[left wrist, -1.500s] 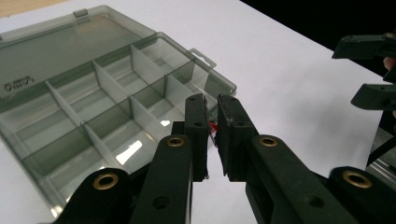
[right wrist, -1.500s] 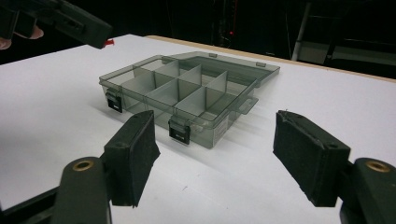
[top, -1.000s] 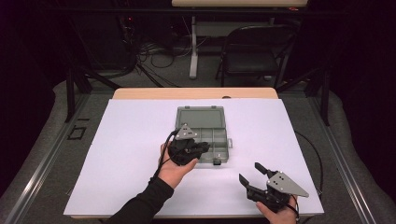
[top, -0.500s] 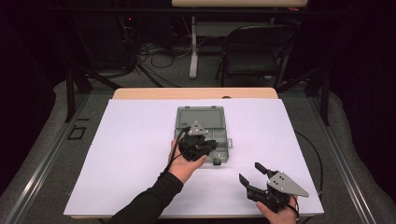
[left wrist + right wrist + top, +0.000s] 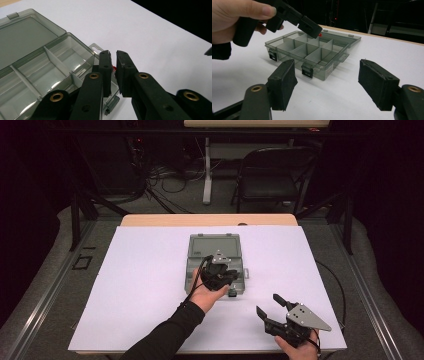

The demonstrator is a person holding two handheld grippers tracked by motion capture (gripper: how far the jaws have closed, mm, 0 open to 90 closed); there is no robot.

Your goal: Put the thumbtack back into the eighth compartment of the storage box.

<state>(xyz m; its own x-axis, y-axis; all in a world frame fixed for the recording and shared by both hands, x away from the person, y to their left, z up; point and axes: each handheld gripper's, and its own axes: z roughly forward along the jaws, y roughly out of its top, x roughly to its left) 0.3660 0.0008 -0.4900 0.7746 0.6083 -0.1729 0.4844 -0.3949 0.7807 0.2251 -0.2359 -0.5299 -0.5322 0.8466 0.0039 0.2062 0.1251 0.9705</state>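
From the high view, a clear grey compartment box [image 5: 216, 262] lies open in the middle of the white-covered surface [image 5: 135, 285], its lid folded flat away from the person. The left tongs [image 5: 231, 276] hover over the near right part of the tray, held in a hand that comes in from the bottom. The right tongs [image 5: 266, 306] rest low near the front edge of the surface, well apart from the box, probably parked out of the way while the left hand works.

In the left gripper view, the left tongs [image 5: 113, 65] are almost shut, only a thin slit left between the pads, and a small red object [image 5: 114, 68] shows in that slit. It appears pinched there, though too little of it is visible to name it. Below the tips lie the box's [image 5: 47, 70] divided compartments, all of which look empty, so the tips seem placed to drop the red piece into a near compartment or to have it just lifted clear; which cannot be told.

In the right gripper view, the right tongs [image 5: 325, 85] stand wide open and hold nothing, aimed at the box's [image 5: 312, 52] latched front wall. Beyond them the left tongs [image 5: 319, 32] angle down over the tray with the red speck [image 5: 320, 35] at their tip.
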